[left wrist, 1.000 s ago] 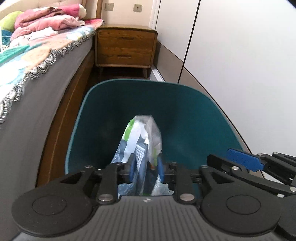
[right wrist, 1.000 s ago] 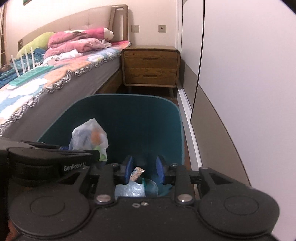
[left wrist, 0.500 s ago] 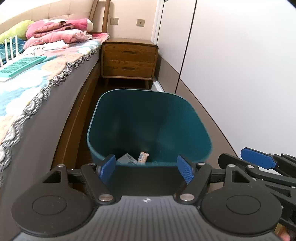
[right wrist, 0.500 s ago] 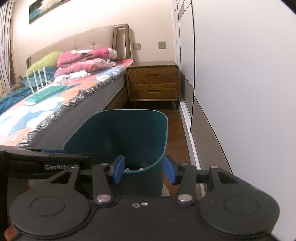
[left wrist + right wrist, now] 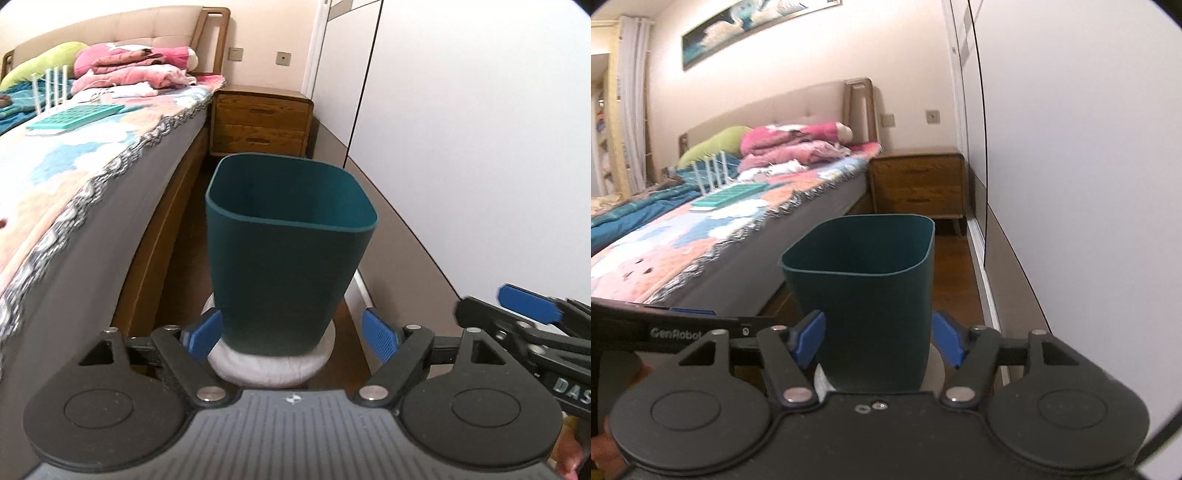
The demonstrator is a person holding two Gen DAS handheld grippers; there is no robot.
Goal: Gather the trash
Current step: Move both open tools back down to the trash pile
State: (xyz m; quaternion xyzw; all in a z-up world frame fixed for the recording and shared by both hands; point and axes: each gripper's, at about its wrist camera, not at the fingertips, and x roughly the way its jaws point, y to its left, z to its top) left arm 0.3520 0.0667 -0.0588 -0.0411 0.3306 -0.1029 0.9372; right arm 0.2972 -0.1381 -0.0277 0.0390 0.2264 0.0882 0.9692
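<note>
Both claws have backed way off and up from the bin over the last second, so the whole teal trash bin is in frame now instead of just its inside. It's sitting on a round white stool in the gap between the bed and the wardrobe wall, with the wooden nightstand behind it.

A second ago the left claw was pinching a crinkly plastic wrapper right over the bin. Now its jaws are spread wide with nothing in them, and the wrapper is gone from view. Half a second back you could see bits of trash at the bottom of the bin; from this lower angle I can't see inside at all.

Same story for the right claw: jaws wide apart, empty, the bin just framed between the blue pads.

My read is that drop is done, and both hands are free to go find the next piece.
</note>
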